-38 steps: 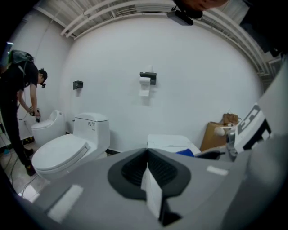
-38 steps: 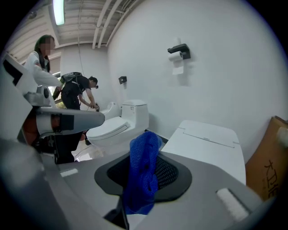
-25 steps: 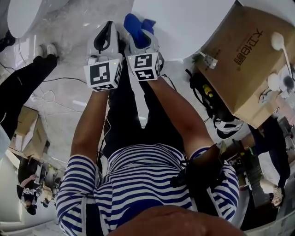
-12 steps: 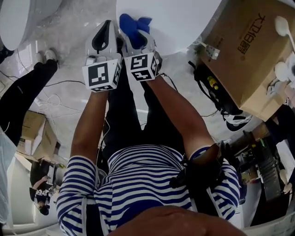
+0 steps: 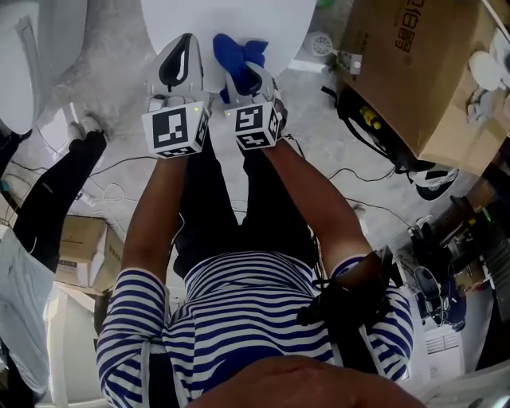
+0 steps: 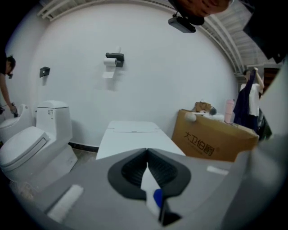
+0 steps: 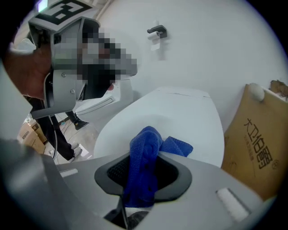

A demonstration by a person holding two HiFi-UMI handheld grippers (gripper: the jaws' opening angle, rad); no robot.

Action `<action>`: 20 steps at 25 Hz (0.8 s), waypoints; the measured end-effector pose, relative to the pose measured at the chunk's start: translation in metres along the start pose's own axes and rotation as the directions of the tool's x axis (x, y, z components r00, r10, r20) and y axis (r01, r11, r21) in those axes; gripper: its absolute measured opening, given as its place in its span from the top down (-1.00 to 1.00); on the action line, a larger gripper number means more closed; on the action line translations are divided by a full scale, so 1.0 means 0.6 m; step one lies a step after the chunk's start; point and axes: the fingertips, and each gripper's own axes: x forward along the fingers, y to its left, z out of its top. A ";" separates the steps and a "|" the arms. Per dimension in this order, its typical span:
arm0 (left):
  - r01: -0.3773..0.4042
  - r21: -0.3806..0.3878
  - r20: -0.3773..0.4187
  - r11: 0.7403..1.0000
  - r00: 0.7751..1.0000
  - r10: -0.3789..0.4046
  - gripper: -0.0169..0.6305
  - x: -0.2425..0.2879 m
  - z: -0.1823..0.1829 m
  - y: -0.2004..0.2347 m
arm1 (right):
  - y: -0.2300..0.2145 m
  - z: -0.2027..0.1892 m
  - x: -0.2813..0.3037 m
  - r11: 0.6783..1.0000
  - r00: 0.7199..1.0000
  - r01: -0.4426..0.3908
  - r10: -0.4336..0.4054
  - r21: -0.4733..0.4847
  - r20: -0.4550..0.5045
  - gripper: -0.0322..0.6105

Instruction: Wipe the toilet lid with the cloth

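The white toilet lid (image 5: 227, 20) lies closed at the top of the head view, right in front of both grippers. My right gripper (image 5: 245, 70) is shut on a blue cloth (image 5: 237, 49), which bunches up out of the jaws and hangs just above the lid's near edge. In the right gripper view the cloth (image 7: 145, 157) fills my right gripper (image 7: 146, 164), with the lid (image 7: 180, 117) beyond. My left gripper (image 5: 183, 44) is held beside it on the left, shut with nothing in it; its jaws (image 6: 146, 152) meet, and the lid (image 6: 130, 137) is ahead.
A brown cardboard box (image 5: 406, 72) stands to the right of the toilet, with cables and shoes on the floor near it. A second white toilet (image 6: 27, 148) stands to the left. A person's dark-trousered leg (image 5: 56, 183) is at the left.
The toilet lid has slid left in the head view and now lies straight ahead of both grippers. The box has moved right. The cloth stays clamped in the right gripper.
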 end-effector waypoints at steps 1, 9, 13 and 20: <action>0.016 0.007 -0.003 1.000 1.000 -0.016 0.94 0.007 0.003 -0.015 | -0.015 -0.008 -0.008 1.000 1.000 0.016 -0.016 0.015 -0.001 0.53; 0.122 0.046 -0.025 0.992 0.992 -0.121 0.94 0.051 0.009 -0.117 | -0.127 -0.060 -0.057 0.984 0.991 0.137 -0.136 0.111 -0.019 0.53; 0.141 0.055 -0.027 0.988 0.990 -0.140 0.94 0.056 0.010 -0.130 | -0.142 -0.066 -0.061 0.982 0.988 0.154 -0.153 0.108 -0.017 0.53; 0.120 0.060 0.002 0.991 0.993 -0.121 0.94 0.045 0.043 -0.106 | -0.149 -0.032 -0.073 0.979 0.987 0.163 -0.164 0.121 0.000 0.53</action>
